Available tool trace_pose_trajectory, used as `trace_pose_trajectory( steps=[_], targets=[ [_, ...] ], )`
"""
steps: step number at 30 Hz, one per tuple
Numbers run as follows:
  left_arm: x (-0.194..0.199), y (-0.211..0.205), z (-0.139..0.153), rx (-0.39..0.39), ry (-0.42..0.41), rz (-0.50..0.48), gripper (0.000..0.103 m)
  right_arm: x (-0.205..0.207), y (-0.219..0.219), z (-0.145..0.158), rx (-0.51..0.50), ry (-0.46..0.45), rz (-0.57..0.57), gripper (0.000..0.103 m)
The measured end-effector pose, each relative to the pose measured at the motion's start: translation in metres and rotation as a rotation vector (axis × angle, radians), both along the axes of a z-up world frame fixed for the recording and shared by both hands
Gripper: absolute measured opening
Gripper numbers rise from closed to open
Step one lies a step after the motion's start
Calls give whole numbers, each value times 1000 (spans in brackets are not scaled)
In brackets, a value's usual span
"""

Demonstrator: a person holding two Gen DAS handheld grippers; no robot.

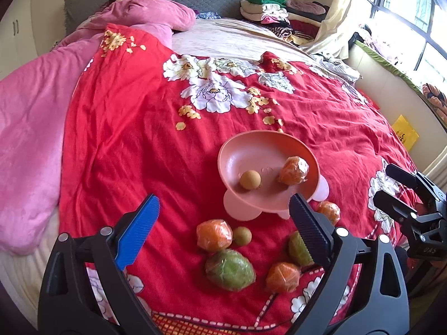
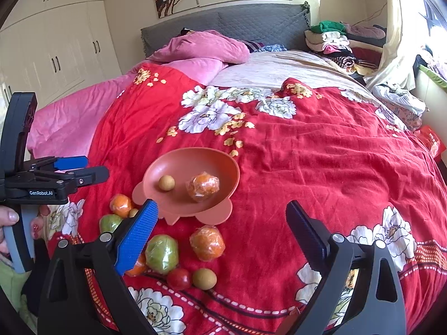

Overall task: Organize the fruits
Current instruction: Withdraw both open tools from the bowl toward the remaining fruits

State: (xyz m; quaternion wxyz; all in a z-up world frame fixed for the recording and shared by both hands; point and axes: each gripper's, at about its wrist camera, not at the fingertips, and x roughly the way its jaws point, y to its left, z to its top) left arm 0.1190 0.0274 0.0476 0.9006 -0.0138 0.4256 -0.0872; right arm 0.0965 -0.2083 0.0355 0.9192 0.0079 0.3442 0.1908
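A pink footed bowl (image 1: 237, 150) (image 2: 167, 164) stands on the red flowered bedspread. It holds a wrapped orange (image 1: 294, 170) (image 2: 203, 186) and a small tan round fruit (image 1: 250, 179) (image 2: 166, 182). Loose fruit lies in front of it: wrapped oranges (image 1: 214, 234) (image 2: 207, 243), green wrapped fruits (image 1: 230, 269) (image 2: 162, 254), a small tan fruit (image 1: 241, 236), and in the right wrist view a red tomato (image 2: 179, 278) and a tan fruit (image 2: 204, 278). My left gripper (image 1: 225, 212) is open and empty above the loose fruit. My right gripper (image 2: 220, 217) is open and empty beside the bowl.
A pink blanket (image 1: 33, 106) lies on the bed's left side. Folded clothes (image 1: 268, 11) are stacked by the grey headboard (image 2: 251, 22). A window ledge (image 1: 391, 64) runs along the right. White wardrobes (image 2: 56, 50) stand at left.
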Motion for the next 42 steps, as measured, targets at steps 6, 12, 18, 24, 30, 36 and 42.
trace_pose_trajectory(
  steps=[6,12,18,24,30,36,42],
  targets=[
    [-10,3,-4,10,5,2,88,-11,8,-1,-2,5,26,93],
    [-20,9,-12,29,15,6,88,-24,19,-8,-22,19,65,93],
    [-29,16,-25,36,42,15,88,-37,31,-20,-50,43,99,93],
    [-37,16,-34,44,60,9,88,-43,35,-29,-57,65,109,93],
    [-45,13,-44,58,77,-5,88,-45,39,-33,-64,79,118,93],
    [-51,11,-55,76,100,-20,88,-48,42,-36,-71,88,130,93],
    [-52,7,-60,85,106,-39,88,-50,46,-37,-77,97,141,93]
  ],
)
